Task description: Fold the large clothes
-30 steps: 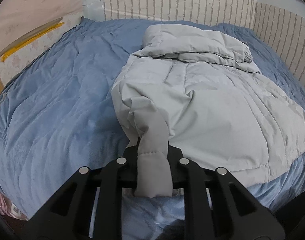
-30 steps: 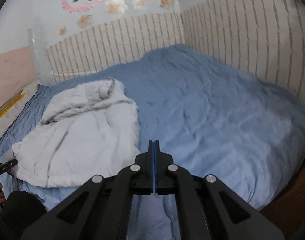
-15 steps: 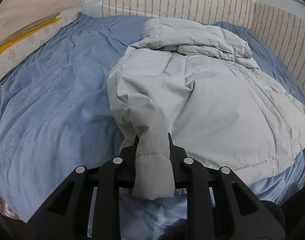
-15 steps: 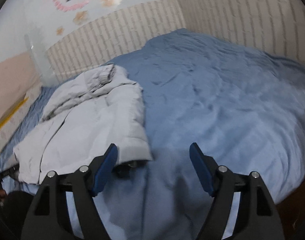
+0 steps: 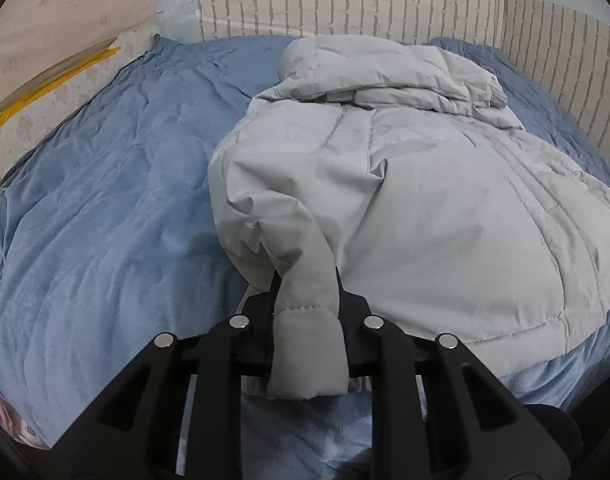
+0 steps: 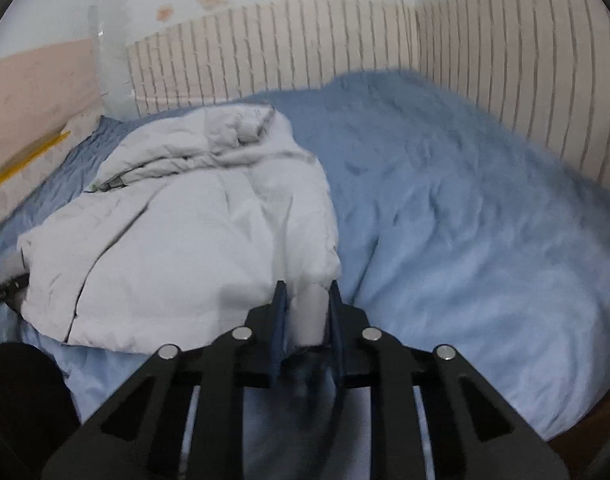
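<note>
While the left tool (image 5: 307,280) is clenched on a narrow padded strip of the jacket (image 5: 405,200) – prob. a cuff or hem corner, it cannot be told which – the strip is seen drooping back over the tool body toward the camera. Its jaws are closing slightly, w/ the fabric pinched between them.

On the other side, the right tool (image 6: 305,292) has its jaws closing on the jacket's near right corner (image 6: 311,312); pale fabric is seen between the blue pads (image 6: 280,316), and contact looks made, though the view is blurred.

For the step in hand, judged as securing both near corners before a fold: enough layers should be taken by the right tool that the slick shell is not slipped out, and no blanket should be caught with it. Both corners are best lifted together and level, so the padding is carried over evenly rather than dragged.

Further out, the jacket is found lying on the bed (image 5: 105,220), on a blue blanket, toward the left half as viewed by the right wrist camera. It is light grey, quilted and puffy – soft creases across the body, stitched seams, and the hood (image 5: 385,72) bunched at the far end near the wall. A sleeve appears already laid across the top there. The garment looks bulky and springy, so folds may not be held flat.
</note>
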`<action>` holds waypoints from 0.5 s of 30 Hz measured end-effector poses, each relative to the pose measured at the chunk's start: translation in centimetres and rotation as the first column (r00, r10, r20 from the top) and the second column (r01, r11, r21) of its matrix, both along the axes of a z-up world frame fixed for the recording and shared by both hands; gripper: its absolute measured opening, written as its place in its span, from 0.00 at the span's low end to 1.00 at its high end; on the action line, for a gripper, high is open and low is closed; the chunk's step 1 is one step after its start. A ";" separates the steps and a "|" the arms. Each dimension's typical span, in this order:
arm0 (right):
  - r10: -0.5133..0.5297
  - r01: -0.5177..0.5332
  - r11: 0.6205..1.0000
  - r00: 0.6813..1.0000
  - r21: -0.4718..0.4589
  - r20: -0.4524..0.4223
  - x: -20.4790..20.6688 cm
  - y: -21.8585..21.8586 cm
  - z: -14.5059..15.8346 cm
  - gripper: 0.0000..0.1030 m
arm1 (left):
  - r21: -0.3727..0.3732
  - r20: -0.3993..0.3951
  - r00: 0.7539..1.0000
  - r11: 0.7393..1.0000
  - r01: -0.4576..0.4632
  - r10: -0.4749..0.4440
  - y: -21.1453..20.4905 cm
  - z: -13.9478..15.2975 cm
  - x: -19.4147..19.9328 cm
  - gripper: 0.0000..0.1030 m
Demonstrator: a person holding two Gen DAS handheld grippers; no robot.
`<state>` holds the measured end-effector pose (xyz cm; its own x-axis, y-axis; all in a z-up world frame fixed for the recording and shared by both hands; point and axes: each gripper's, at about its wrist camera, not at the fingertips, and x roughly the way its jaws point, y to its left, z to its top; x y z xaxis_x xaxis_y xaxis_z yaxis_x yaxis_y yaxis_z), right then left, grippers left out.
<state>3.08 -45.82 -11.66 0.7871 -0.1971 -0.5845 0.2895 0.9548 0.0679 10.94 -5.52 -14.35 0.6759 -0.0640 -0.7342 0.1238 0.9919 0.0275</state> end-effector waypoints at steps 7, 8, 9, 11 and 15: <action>0.030 -0.030 0.999 0.999 0.018 0.015 0.1 0.5 1.7 0.10 | -0.056 0.024 1.000 0.998 -0.019 0.020 1.4 1.8 -0.4 0.17; 0.028 -0.029 0.999 0.999 0.027 0.016 -0.2 0.4 1.8 0.10 | -0.064 0.034 0.999 0.998 -0.020 0.022 1.6 2.2 -0.5 0.17; 0.027 -0.028 0.999 0.999 0.033 0.018 -0.4 0.5 1.9 0.10 | -0.067 0.038 0.999 0.998 -0.018 0.020 1.6 2.5 -0.7 0.17; 0.032 -0.032 0.999 0.999 0.020 0.027 -0.9 0.9 2.3 0.09 | -0.074 0.042 0.999 0.997 0.002 0.001 1.9 3.0 -0.9 0.15; 0.038 -0.037 0.999 0.999 -0.018 0.037 -1.3 1.8 3.1 0.09 | -0.091 0.059 0.998 0.995 0.027 -0.022 2.8 4.4 -1.0 0.13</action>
